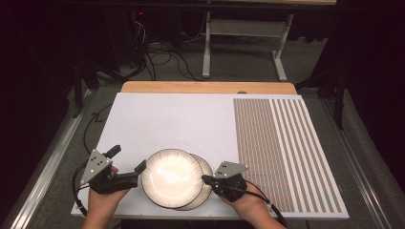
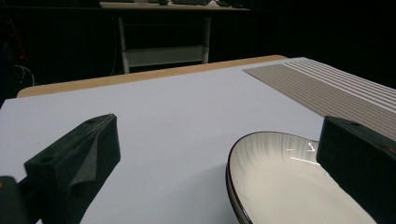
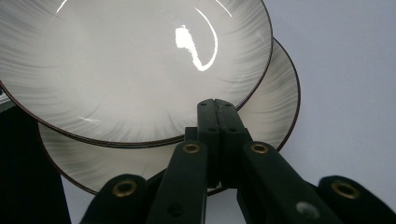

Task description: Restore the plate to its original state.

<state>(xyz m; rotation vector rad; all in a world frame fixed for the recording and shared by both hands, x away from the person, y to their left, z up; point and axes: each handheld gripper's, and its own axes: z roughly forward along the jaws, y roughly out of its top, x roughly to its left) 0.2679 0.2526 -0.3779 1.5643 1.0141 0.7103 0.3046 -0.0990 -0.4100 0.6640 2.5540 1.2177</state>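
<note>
Black claws (image 1: 128, 167) (image 1: 208, 179) w/ grey triangular top plates, brass screws, black cables.

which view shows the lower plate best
The right gripper view: the lower plate shows as a wide crescent with a dark rim under the upper plate. The high view gives a thin sliver at the right. The left gripper view shows a second dark rim line under the upper rim.

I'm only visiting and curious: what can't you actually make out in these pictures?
- Lower plate: mostly covered by the upper plate in the high view.
- Whether the right gripper pinches a rim: its shut jaws hide the contact, right gripper view.
- Upper plate's near side: cut off by the frame edge and a jaw, left gripper view.
</note>
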